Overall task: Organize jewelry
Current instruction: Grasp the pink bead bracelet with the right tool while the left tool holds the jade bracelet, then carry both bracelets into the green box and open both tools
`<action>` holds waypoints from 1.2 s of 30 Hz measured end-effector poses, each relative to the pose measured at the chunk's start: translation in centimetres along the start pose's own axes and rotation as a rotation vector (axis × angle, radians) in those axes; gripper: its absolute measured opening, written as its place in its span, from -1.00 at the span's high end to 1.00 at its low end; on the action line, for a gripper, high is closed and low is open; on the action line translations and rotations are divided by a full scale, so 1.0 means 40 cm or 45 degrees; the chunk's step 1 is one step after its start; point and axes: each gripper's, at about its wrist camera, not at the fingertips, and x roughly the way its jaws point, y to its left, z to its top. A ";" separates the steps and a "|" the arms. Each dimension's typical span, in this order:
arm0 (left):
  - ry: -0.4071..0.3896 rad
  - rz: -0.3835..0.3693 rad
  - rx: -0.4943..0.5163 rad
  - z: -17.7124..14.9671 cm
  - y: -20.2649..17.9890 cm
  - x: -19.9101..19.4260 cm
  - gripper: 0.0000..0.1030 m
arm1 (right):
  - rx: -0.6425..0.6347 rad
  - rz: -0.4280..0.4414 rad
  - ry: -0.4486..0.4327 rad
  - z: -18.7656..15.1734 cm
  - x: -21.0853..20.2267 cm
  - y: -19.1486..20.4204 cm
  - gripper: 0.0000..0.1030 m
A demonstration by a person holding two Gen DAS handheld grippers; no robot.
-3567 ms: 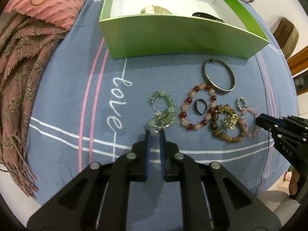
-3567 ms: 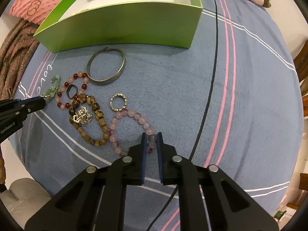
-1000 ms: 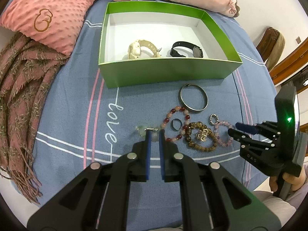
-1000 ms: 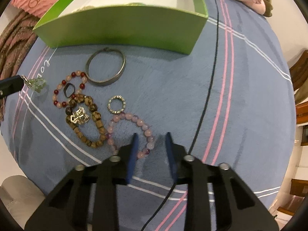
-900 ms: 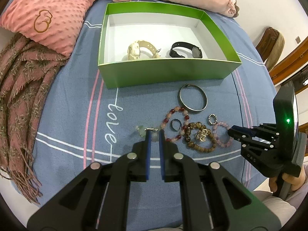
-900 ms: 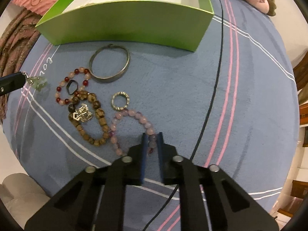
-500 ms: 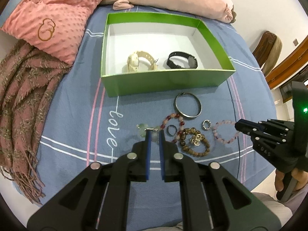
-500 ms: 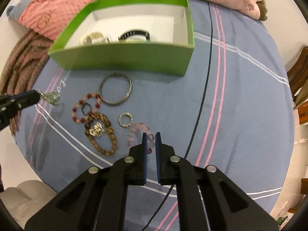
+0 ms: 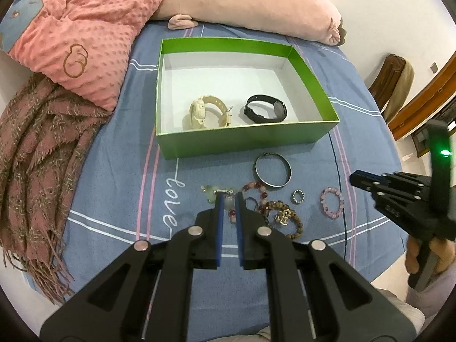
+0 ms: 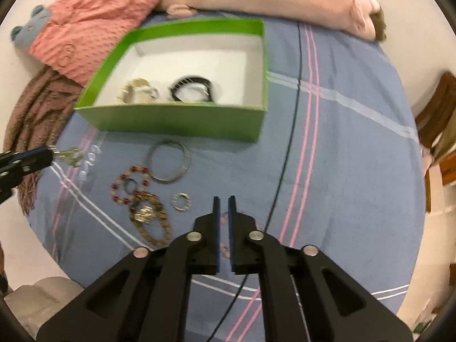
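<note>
Holding green bead bracelet (image 9: pixel 210 192) pinched at the tips of the shut left gripper (image 9: pixel 228 196), lower centre of left view. Green box (image 9: pixel 245 142) is straight up-frame.

Right view, blurred: right gripper (image 10: pixel 224 199) jaws just eased to a slit, nothing between. Pink bracelet (image 10: pixel 225 249) is mostly hidden behind them.

Matt blue woven cloth on the bedspread (image 9: pixel 114 154); smooth green card with white paper lining for the box (image 9: pixel 242 138); polished metal bangle (image 9: pixel 273 170); glossy stone-like beads on the pink bracelet (image 9: pixel 331 202); nubbly pink fleece pillow (image 9: pixel 94 28); rough fringed wool scarf (image 9: pixel 37 154).
</note>
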 end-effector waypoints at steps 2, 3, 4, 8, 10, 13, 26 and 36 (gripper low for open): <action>0.009 0.000 -0.003 -0.005 0.001 0.007 0.85 | 0.021 -0.066 0.067 -0.013 0.048 -0.026 0.77; 0.013 -0.002 -0.005 -0.008 0.002 0.011 0.84 | 0.025 -0.083 0.098 -0.021 0.075 -0.038 0.77; 0.020 -0.003 -0.007 -0.010 0.002 0.016 0.84 | 0.033 -0.087 0.127 -0.029 0.096 -0.047 0.77; 0.034 -0.009 -0.013 -0.014 0.002 0.027 0.84 | 0.027 -0.076 0.148 -0.041 0.126 -0.053 0.70; 0.038 -0.010 -0.008 -0.015 -0.001 0.030 0.85 | 0.012 -0.087 0.149 -0.038 0.130 -0.044 0.64; 0.042 -0.014 -0.002 -0.016 -0.005 0.032 0.85 | -0.019 -0.097 0.139 -0.034 0.132 -0.030 0.50; 0.007 -0.019 0.009 -0.002 -0.005 0.004 0.85 | -0.074 -0.039 0.039 -0.014 0.029 0.021 0.86; -0.078 -0.029 0.040 0.079 -0.013 -0.055 0.84 | -0.125 0.030 -0.234 0.104 -0.183 0.030 0.86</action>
